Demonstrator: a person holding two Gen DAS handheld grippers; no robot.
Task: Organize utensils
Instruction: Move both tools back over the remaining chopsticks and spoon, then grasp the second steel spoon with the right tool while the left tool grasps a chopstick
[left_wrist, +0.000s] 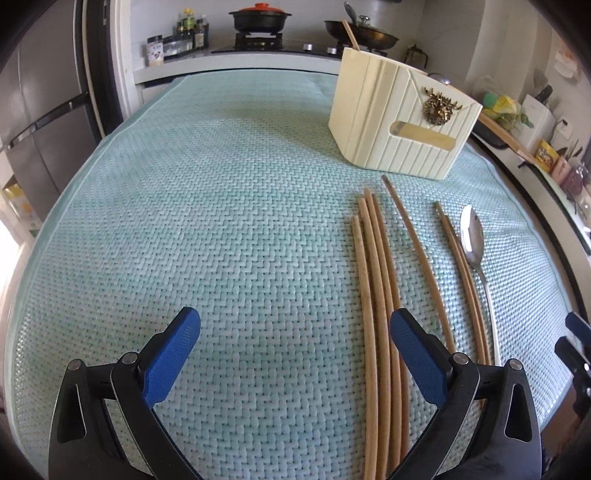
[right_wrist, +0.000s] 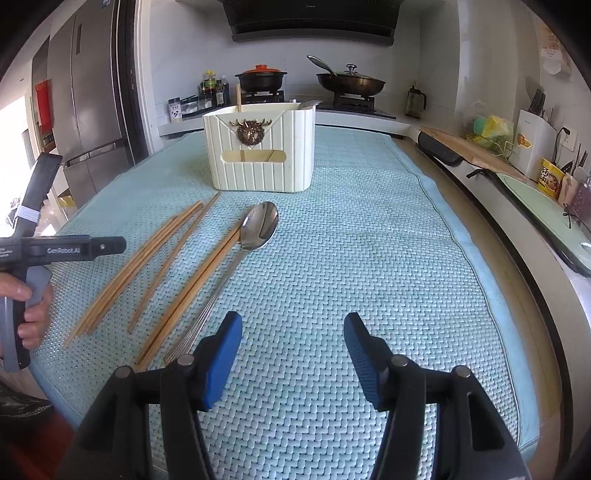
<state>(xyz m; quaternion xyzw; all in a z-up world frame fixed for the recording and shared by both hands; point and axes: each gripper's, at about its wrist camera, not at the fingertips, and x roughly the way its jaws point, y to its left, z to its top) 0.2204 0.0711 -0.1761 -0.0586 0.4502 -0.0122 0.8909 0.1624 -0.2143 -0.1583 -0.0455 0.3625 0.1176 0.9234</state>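
Several wooden chopsticks (left_wrist: 376, 280) lie on the light blue woven mat (left_wrist: 221, 221), with a metal spoon (left_wrist: 473, 240) to their right. A cream utensil holder (left_wrist: 399, 118) stands beyond them, one chopstick and a spoon inside it. My left gripper (left_wrist: 295, 332) is open and empty, its right finger over the chopstick bundle. In the right wrist view the chopsticks (right_wrist: 147, 258), spoon (right_wrist: 255, 229) and holder (right_wrist: 262, 151) show on the mat (right_wrist: 369, 240). My right gripper (right_wrist: 293, 339) is open and empty, right of the spoon handle.
A stove with a black pot (right_wrist: 261, 79) and a wok (right_wrist: 351, 83) stands behind the table. A fridge (right_wrist: 88, 110) is at the left. A counter with a cutting board (right_wrist: 476, 151) and clutter runs along the right. The left gripper's handle (right_wrist: 48, 251) and hand show at left.
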